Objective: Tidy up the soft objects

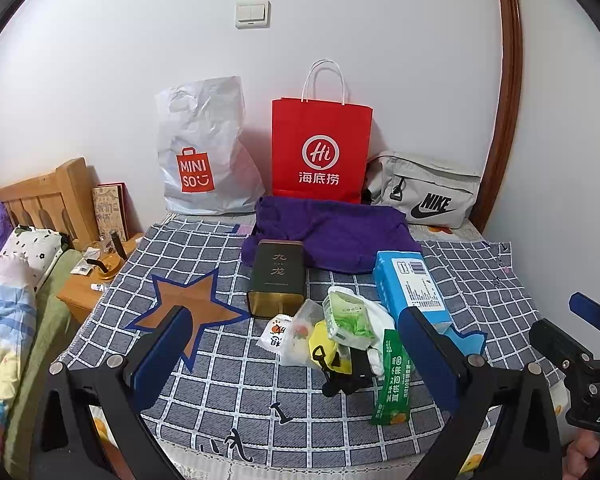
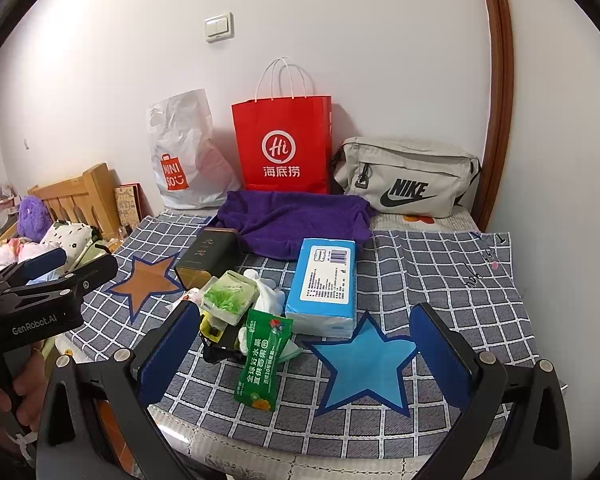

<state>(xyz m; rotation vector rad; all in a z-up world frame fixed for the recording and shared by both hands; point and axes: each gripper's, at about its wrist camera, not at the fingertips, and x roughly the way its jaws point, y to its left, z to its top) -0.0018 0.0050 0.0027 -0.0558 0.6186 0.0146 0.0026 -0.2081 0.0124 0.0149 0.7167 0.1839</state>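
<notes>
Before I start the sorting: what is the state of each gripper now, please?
Left gripper: open, fingers wide apart, holding nothing.
Right gripper: open, fingers wide apart, holding nothing.

Woven checked cloth (image 2: 440, 276) over the bed, matt and coarse. Fuzzy purple towel (image 2: 296, 220), deep-piled. Glossy film on the blue tissue pack (image 2: 324, 280) and the green sachet (image 2: 262, 360). Dark tin (image 1: 277, 276) with dull metallic sheen. Matt red paper bag (image 1: 320, 148); crinkled white plastic bag (image 1: 204, 148); grey fabric pouch (image 2: 408, 178). Varnished wooden headboard (image 1: 44, 196). Matt blue pads on black plastic fingers (image 1: 164, 354).
</notes>
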